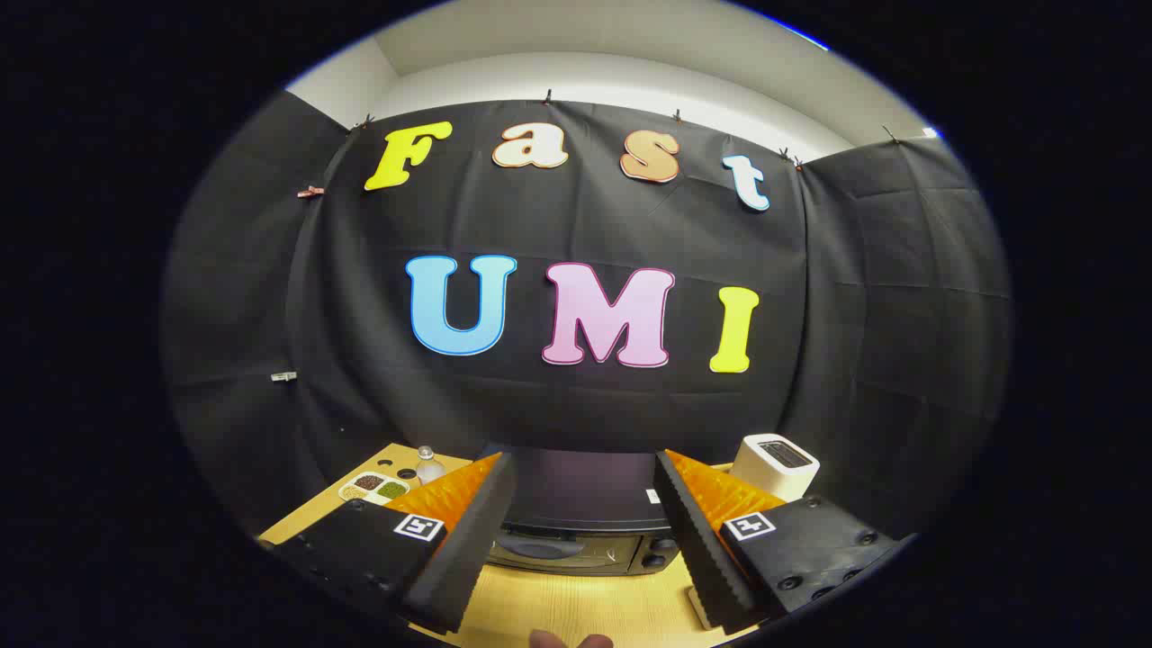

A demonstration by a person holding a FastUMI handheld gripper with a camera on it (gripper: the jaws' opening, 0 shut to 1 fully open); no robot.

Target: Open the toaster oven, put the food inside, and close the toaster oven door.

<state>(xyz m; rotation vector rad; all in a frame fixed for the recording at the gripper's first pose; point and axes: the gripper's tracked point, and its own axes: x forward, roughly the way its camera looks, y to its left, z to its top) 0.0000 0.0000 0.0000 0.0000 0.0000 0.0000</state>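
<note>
Nothing done yet: your hand-held gripper (585, 540) hangs spread wide and empty, the toaster oven (580, 531) just ahead, door seemingly closed. Opening, loading and closing remain.

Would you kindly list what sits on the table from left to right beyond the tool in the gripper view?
Divided dish of grains → small bottle → toaster oven, seen between the open tool's fingers → white toaster.

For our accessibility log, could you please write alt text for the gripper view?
The open gripper hangs above a wooden table, its fingers spread either side of a dark toaster oven whose door looks closed. A white toaster stands to the oven's right; a small bottle and a divided dish sit to its left.
</note>
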